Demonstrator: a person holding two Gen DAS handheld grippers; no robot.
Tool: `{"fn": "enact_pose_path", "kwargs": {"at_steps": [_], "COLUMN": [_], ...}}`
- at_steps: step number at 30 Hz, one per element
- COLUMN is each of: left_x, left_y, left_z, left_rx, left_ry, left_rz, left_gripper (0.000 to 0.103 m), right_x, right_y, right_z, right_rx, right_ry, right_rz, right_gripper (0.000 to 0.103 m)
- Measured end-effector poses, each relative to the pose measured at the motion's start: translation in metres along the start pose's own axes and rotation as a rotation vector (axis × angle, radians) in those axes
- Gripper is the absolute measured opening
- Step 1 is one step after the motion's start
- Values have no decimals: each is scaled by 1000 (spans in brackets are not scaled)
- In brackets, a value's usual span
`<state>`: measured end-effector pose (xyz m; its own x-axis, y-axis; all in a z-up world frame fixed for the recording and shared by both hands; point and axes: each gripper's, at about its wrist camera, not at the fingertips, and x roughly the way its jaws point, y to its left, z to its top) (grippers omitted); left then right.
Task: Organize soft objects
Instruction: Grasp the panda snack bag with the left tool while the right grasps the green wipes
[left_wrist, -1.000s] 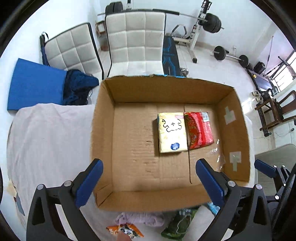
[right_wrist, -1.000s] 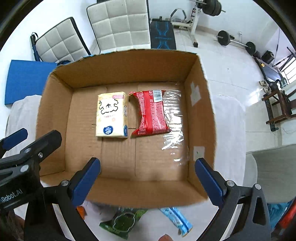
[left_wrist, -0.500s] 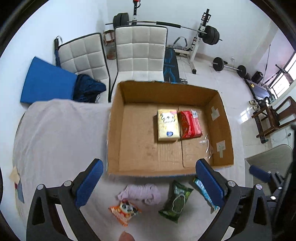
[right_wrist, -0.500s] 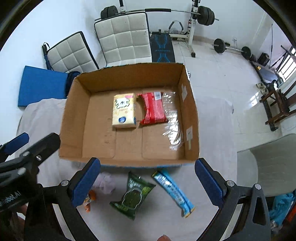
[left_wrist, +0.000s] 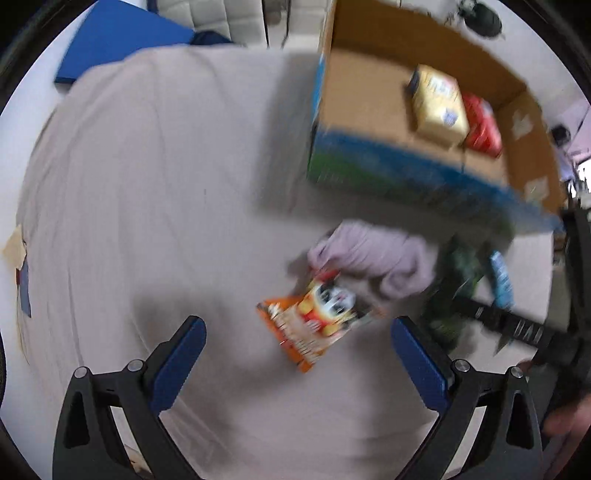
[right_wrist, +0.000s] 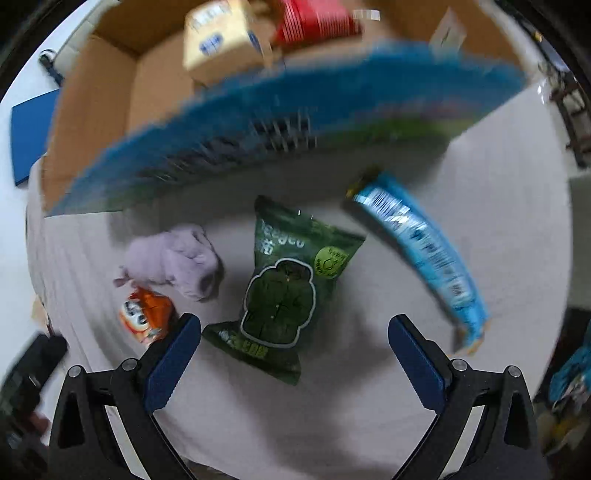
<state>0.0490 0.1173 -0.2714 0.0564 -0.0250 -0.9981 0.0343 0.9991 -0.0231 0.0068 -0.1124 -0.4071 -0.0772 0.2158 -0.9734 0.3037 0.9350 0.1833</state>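
Note:
An open cardboard box (left_wrist: 369, 110) with a blue printed front wall (right_wrist: 295, 122) holds a yellow pack (left_wrist: 439, 103) and a red pack (left_wrist: 482, 123). In front of it lie a lilac cloth (left_wrist: 373, 254), an orange snack bag (left_wrist: 314, 325), a green snack bag (right_wrist: 288, 291) and a blue wrapper (right_wrist: 424, 251). My left gripper (left_wrist: 299, 350) is open, low over the orange bag. My right gripper (right_wrist: 295, 354) is open, low over the green bag's near end. Both views are motion-blurred.
The table (left_wrist: 147, 184) is covered with a pale grey cloth. A blue mat (left_wrist: 122, 33) and a chair lie beyond the far left edge. The right gripper's black body (left_wrist: 535, 332) shows at the right of the left wrist view.
Both grippers have dropped fast from high above the box down to the items in front of it. The box now sits at the top of both views. Both stay open.

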Motion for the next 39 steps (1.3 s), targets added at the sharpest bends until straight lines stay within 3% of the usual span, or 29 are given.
{"fn": "enact_pose_path", "kwargs": {"at_steps": [2,6,10,14,18,22,31,34,36,38,39], "left_x": [17,47,71,89,92,86,81,82,86,85,85], "left_y": [2,-1,-12,-24,-28,-36,-32,-29,-28,-29,-29], "left_z": [-5,-8,-10,-14,-21,-34,-34,-29,-22,-20,-21], "left_rx": [38,141,241,306,248,192,103,98,95,89,89], "left_ry": [32,89,132,166,192,217,172,161,157,140,131], "left_rz": [3,-1,-16,-57,-135,-227,-227,-215,-201,-189,-176], "left_gripper": [103,103,103,103,102,102,101,89,71,65,56], "right_x": [14,35,45,48,48,44,30,28,26,21,18], "right_y": [-1,6,17,22,18,10,-11,-14,-26,-34,-41], "right_z": [1,-3,-16,-34,-54,-65,-78,-77,-74,-78,-78], "right_rx": [18,-4,-61,-140,-197,-189,-114,-101,-87,-58,-44], "right_ry": [18,68,102,140,146,131,73,74,73,59,51], "right_rz": [1,-19,-51,-110,-154,-122,-88,-85,-68,-33,-20], "right_gripper": [97,64,48,46,46,46,48,49,49,49,50]}}
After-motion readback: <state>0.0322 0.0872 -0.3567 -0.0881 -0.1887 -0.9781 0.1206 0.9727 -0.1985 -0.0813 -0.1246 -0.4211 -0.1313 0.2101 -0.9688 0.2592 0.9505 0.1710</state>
